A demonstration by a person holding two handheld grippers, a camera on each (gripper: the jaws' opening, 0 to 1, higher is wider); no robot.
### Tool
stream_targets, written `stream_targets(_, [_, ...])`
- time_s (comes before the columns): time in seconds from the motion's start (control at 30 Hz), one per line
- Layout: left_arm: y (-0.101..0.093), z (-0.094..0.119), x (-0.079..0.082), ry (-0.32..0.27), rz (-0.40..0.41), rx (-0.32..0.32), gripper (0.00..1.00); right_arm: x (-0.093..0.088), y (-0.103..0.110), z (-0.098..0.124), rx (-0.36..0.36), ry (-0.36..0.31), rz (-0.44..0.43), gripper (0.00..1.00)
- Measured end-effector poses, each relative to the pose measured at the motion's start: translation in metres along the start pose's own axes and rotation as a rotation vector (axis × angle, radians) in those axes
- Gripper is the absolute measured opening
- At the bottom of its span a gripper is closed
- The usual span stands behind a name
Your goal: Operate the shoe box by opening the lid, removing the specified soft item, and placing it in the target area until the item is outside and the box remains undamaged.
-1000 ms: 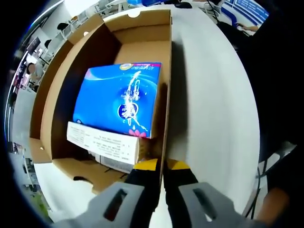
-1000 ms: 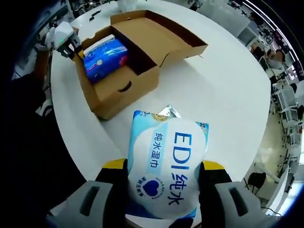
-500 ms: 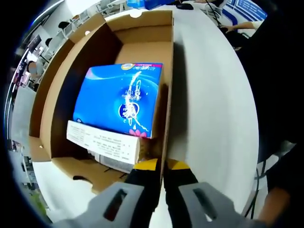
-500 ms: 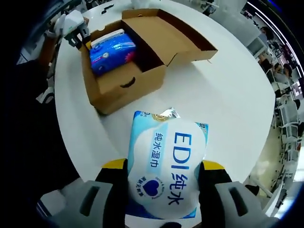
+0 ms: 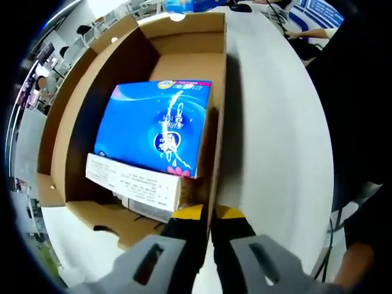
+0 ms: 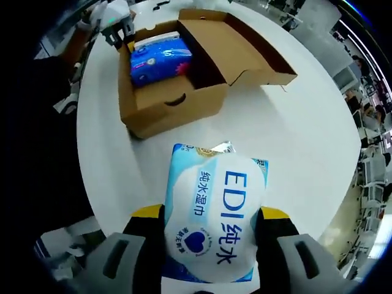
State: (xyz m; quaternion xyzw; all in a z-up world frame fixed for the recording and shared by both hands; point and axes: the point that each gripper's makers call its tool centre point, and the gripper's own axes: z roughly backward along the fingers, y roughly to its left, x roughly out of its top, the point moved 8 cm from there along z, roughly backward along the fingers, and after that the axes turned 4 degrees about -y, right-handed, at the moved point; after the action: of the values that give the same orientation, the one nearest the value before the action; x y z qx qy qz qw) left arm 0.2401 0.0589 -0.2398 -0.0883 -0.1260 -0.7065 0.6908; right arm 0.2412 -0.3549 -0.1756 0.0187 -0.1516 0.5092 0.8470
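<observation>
While the right gripper clamps the wipes pack above the table, the left gripper, pinching the shoe box near wall, may tear it.

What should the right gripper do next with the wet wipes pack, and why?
Probably lower the wet wipes pack onto the bare white table and release. The right gripper grips it clear of the open shoe box, while the left gripper pinches the box wall, steadying it.
</observation>
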Motion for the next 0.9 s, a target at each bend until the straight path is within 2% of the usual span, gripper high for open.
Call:
stream_targets(0.33, [-0.0001,-0.0002,0.0003,0.002,0.011,0.001,0.03,0.0067,0.0000,0.0011,0.024,-0.039,0.103,0.58])
stream_targets(0.47, [-0.0004,-0.0002,0.0005,0.002,0.014,0.001,0.03,0.0044,0.0013,-0.0030,0.060,-0.039,0.176,0.58])
stream_targets(0.57, [-0.0003,-0.0003,0.0006,0.005,0.018,0.001,0.03,0.0031,0.0011,-0.0055,0.062,-0.038,0.184,0.58])
stream_targets(0.67, [-0.0002,-0.0004,0.0008,0.008,0.022,0.001,0.03,0.0038,-0.0013,-0.0076,0.046,-0.055,0.236,0.58])
stream_targets(0.77, [-0.0003,-0.0004,0.0009,0.009,0.023,0.002,0.03,0.0027,-0.0021,-0.0072,0.053,-0.045,0.239,0.58])
stream_targets(0.9, [-0.0004,-0.0004,0.0010,0.014,0.030,0.002,0.03,0.0045,-0.0003,-0.0079,0.068,-0.068,0.263,0.58])
